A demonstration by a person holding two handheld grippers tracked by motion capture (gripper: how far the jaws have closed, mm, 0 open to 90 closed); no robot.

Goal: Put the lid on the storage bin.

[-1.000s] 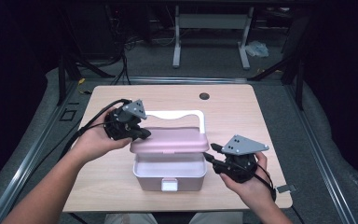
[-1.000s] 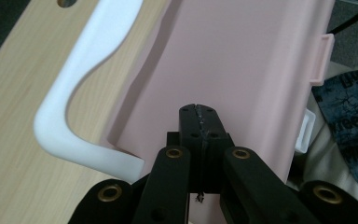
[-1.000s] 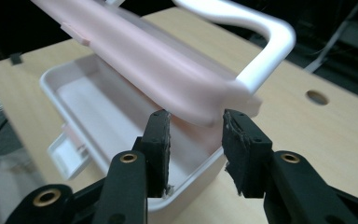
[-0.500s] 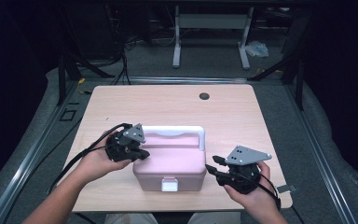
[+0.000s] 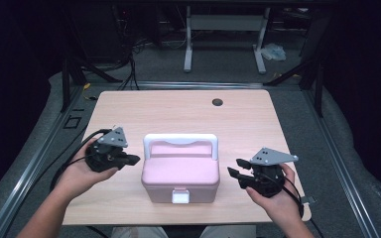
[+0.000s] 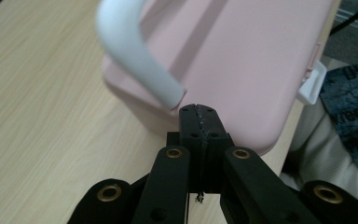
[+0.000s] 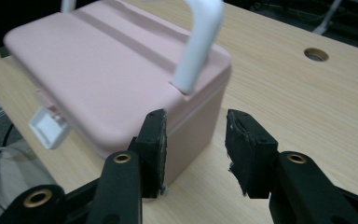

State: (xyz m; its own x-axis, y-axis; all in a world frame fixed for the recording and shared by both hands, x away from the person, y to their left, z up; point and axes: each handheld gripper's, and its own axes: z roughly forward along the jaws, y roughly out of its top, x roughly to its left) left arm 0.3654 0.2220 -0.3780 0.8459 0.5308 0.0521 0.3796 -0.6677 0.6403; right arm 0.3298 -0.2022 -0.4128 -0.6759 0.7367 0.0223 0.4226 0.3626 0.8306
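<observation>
Pink box [image 5: 181, 171] sits lid down mid-bench [image 5: 178, 111], near the front edge; I hold left claw [image 5: 133, 160] closed and empty, right claw [image 5: 234, 174] open, flanking it for a two-sided approach

One pink box [image 5: 180, 171], one table [image 5: 178, 111], and two hand-held grippers: left [image 5: 131, 160], right [image 5: 234, 174].

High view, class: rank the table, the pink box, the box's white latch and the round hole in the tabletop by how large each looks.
1. table
2. pink box
3. and 4. white latch and round hole: they look alike, and the latch sits nearer the camera, so unranked.
</observation>
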